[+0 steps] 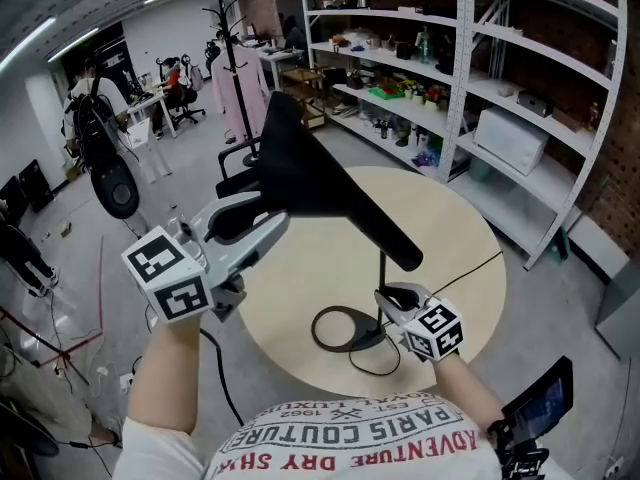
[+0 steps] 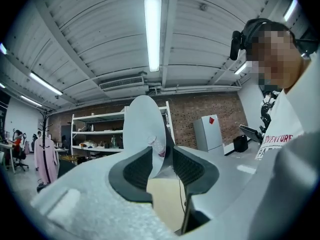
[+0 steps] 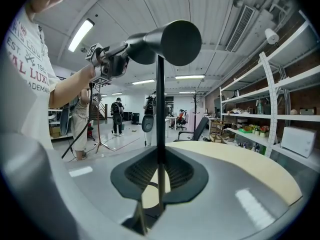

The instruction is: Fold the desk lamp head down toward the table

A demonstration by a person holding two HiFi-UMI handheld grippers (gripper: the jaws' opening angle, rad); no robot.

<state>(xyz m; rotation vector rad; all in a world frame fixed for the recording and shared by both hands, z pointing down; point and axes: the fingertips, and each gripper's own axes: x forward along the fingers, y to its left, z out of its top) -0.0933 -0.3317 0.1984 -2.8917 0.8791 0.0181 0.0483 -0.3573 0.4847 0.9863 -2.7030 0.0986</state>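
We are at the fold step. Our left claw (image 1: pixel 262 218) is clamped on the edge of the lamp head (image 1: pixel 310 173), which sticks up high over the round table (image 1: pixel 460 238). Our right claw (image 1: pixel 395 298) is clamped on the thin pole (image 1: pixel 381 268). Next, we think, the left claw must push the head down while the right claw holds the pole steady. Our shirt (image 1: pixel 350 438) says "PARIS COUTURE" and "ADVENTURE".

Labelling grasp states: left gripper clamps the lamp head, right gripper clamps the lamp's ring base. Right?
No. The right gripper clamps the lamp's thin upright stem, not the ring base; the right gripper view shows it. The left gripper does clamp the lamp head.
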